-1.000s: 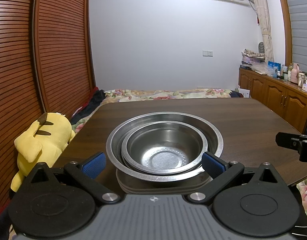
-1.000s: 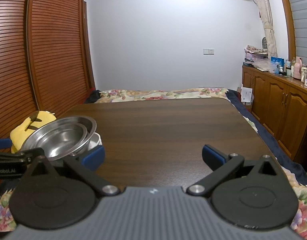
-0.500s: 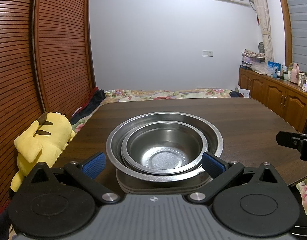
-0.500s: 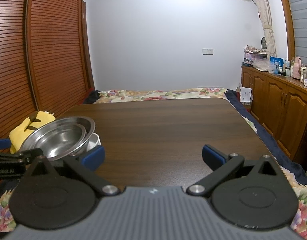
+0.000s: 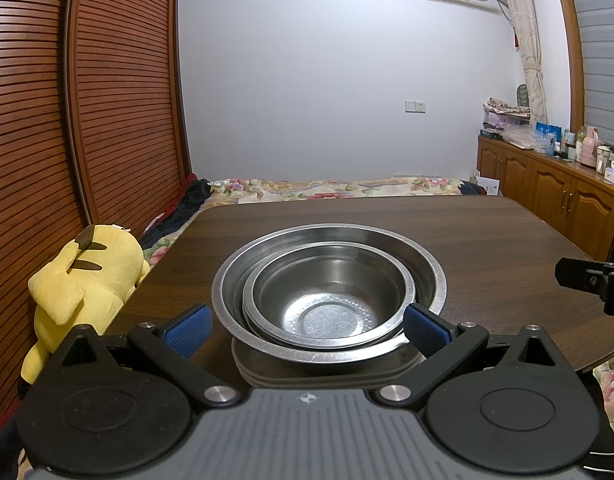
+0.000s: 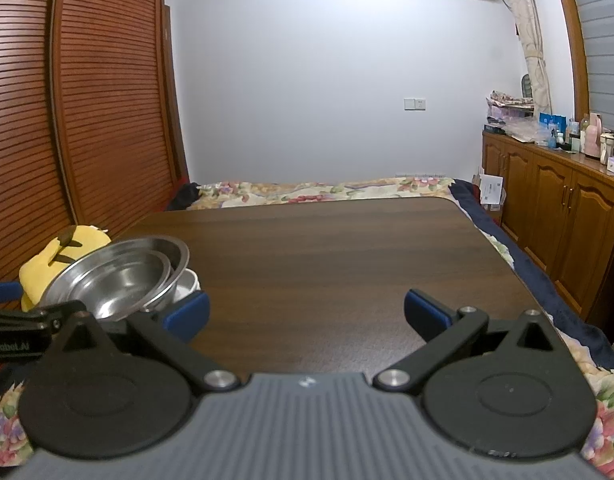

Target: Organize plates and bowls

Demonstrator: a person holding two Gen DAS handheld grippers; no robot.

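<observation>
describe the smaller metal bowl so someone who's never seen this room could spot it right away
Start at the dark wooden table; near its left front edge sits a stack of metal dishes. The smaller metal bowl is nested inside the wider bowl, topmost, above the flat plates.

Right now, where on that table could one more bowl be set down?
The bare wood of the table from the nested steel bowls across to the right edge and back to the far edge by the bed is free. The near-left corner is crowded: bowls stacked on plates, with the left gripper around them.
</observation>
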